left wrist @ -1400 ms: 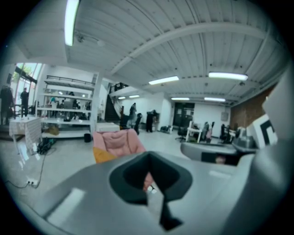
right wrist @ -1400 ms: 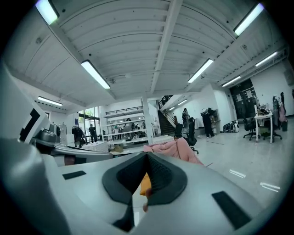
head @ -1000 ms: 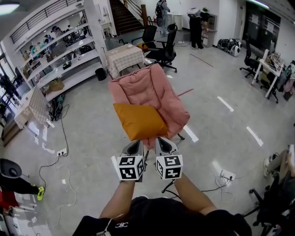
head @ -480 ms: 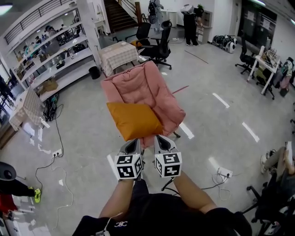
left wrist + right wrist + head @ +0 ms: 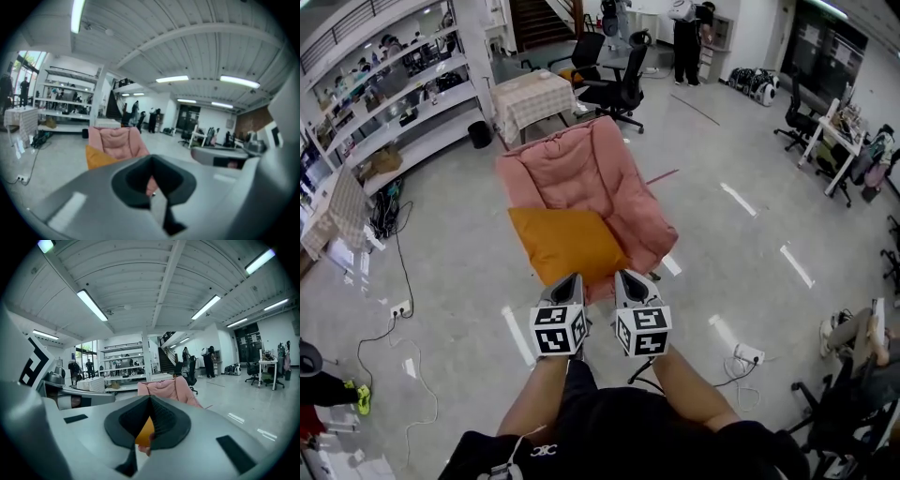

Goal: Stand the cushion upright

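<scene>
An orange cushion (image 5: 567, 244) lies flat and slightly tilted on the seat of a pink padded chair (image 5: 581, 173) in the head view. Both grippers hover side by side just short of the chair's front edge, apart from the cushion. My left gripper (image 5: 569, 281) is shut with nothing in it, and its tips point at the cushion's near edge. My right gripper (image 5: 627, 278) also looks shut and empty. In the left gripper view the cushion (image 5: 96, 157) and chair (image 5: 117, 140) show beyond the closed gripper (image 5: 152, 159). The right gripper view shows the cushion (image 5: 146, 430) behind its gripper (image 5: 150, 399).
A checked-cloth table (image 5: 530, 94) and black office chairs (image 5: 614, 80) stand behind the pink chair. Shelving (image 5: 394, 94) runs along the left. Cables with power strips (image 5: 398, 307) lie on the floor at both sides. People (image 5: 686, 37) stand at the back.
Both grippers have moved forward toward the chair, so the chair and cushion now sit nearer in view. The jaws stayed shut and the cushion has not moved.
</scene>
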{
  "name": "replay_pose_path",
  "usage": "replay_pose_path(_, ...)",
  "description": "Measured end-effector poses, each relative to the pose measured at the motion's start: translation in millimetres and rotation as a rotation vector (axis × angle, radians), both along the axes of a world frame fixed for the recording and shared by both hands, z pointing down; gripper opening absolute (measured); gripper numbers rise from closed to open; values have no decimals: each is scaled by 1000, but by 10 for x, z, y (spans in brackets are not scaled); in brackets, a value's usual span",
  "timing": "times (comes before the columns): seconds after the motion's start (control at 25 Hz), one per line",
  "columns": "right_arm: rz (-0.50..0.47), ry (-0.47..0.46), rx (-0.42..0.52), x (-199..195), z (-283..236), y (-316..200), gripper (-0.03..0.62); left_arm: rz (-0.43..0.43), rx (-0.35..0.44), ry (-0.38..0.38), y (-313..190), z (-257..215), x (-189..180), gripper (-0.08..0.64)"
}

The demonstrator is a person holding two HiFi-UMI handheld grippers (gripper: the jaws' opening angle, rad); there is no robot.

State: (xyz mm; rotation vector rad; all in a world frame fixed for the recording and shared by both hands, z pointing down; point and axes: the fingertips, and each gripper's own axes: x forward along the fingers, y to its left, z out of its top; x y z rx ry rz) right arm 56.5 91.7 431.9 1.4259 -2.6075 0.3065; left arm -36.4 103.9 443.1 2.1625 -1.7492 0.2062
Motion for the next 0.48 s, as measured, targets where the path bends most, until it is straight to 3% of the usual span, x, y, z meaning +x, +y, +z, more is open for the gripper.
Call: replay_pose_path(0.48, 30, 23, -27, -834, 28, -1096, -3, 27, -20, 26, -1122, 49, -893, -3)
